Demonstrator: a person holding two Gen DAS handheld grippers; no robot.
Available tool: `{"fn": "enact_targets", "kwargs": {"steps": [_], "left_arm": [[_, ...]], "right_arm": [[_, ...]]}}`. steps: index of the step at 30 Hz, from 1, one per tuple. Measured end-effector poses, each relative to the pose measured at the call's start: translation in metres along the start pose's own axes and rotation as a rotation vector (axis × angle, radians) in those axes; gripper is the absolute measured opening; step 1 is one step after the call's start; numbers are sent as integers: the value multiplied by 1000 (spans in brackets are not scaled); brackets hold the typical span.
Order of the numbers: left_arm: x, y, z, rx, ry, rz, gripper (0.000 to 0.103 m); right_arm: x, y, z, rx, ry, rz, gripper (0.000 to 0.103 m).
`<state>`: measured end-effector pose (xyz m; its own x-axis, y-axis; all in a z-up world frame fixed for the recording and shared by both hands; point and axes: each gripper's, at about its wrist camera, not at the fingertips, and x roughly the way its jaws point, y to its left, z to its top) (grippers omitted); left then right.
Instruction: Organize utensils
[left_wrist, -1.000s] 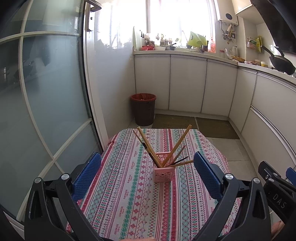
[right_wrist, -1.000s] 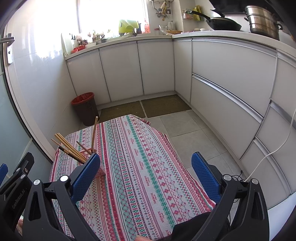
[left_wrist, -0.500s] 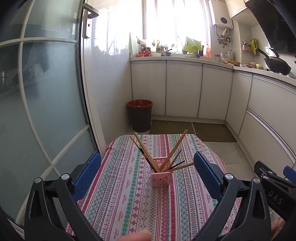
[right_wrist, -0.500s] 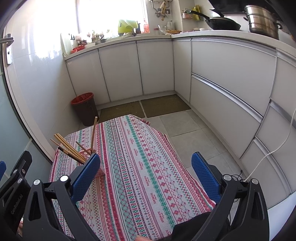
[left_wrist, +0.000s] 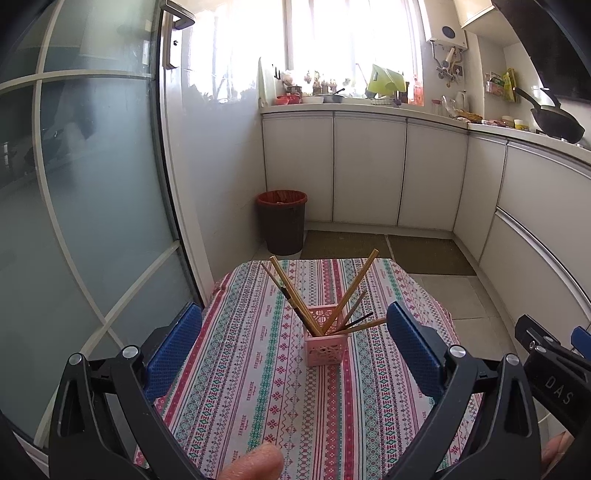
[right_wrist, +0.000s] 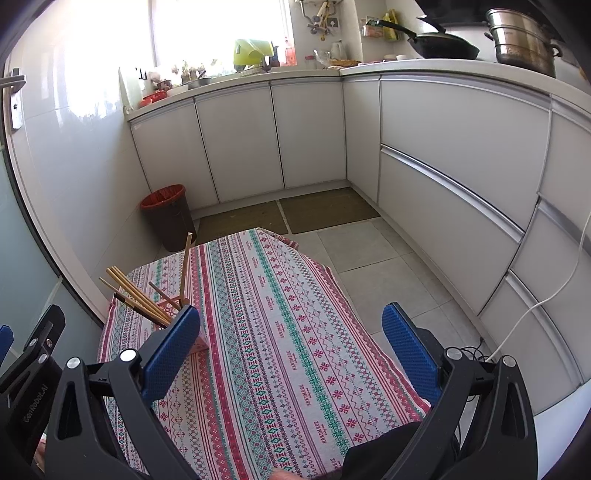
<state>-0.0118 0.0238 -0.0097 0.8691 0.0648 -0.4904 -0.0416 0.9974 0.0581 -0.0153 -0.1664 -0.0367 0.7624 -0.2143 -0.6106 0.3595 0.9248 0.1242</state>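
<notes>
On the striped tablecloth: a pink holder is standing upright near mid-table, and chopsticks are sitting in it.
Risk, tipping: the holder is looking light and narrow; any sideways knock from a finger would likely be toppling it, since the sticks are leaning far out past its rim.
Risk, spill: the sticks are splaying in opposite directions, so catching one raised end would be levering the rest out onto the cloth.
Risk, blind side: in the right wrist view the holder is sitting partly behind that gripper's left finger, so contact there would be going unseen.
Left gripper: jaws are standing wide apart, grasping nothing, hovering short of the holder with the holder lined up between the fingers.
Right gripper: jaws are likewise spread and empty, pointing over bare cloth, the holder lying off to its left.
Task item, appearance: light wooden sticks are mixing with at least one dark-tipped stick, uneven in lean and apparent height; the holder's pink walls are showing a pierced lattice pattern.
Loose utensils on cloth: none are showing.
</notes>
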Motion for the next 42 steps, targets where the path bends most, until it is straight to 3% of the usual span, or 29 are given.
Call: {"fn": "enact_targets", "kwargs": {"steps": [42], "left_arm": [[5,1,-3,5,20,8,96]], "right_arm": [[2,3,0,-3,10,-3,96]]}}
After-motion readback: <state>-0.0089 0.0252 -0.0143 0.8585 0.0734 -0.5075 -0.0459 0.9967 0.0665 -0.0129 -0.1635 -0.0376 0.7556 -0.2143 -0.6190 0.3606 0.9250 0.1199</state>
